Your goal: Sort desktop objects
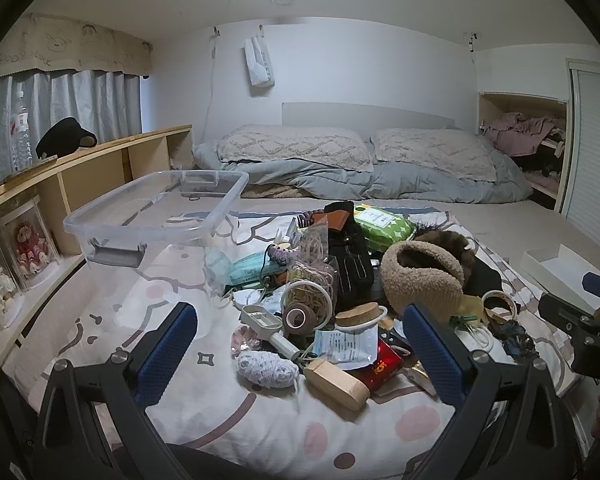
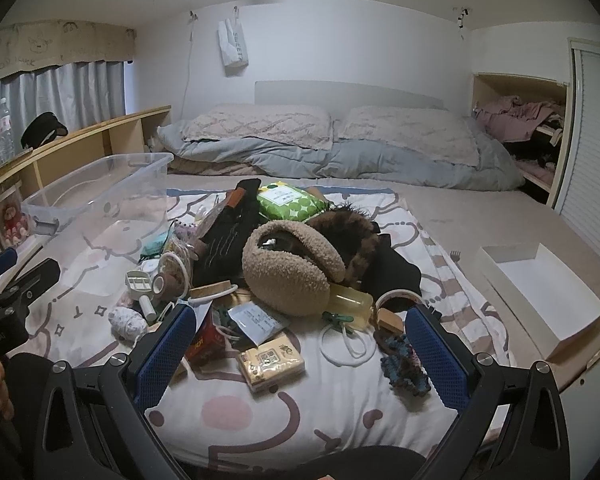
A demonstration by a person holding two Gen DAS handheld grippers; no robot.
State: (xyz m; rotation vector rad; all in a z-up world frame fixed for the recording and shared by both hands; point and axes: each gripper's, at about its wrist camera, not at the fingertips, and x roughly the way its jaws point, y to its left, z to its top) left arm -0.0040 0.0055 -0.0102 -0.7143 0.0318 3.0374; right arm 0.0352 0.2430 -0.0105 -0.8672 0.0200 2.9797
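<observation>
Pile: my jumbled clutter (image 2: 260,280) heaped on the bed (image 2: 460,216).
Bin: clear bin (image 1: 156,216), white box (image 2: 540,300), nothing inside.
Tools: left tool (image 1: 300,356), right tool (image 2: 300,344) gape wide, holding nothing.

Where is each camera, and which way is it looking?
Left wrist: sits on the left tool, facing the pile, clear bin and pillows; own blue fingers show, right tool at the edge.
Right wrist: sits on the right tool, same direction; white box beside it, left tool at the edge.
Both share the fluffy earmuffs.
</observation>
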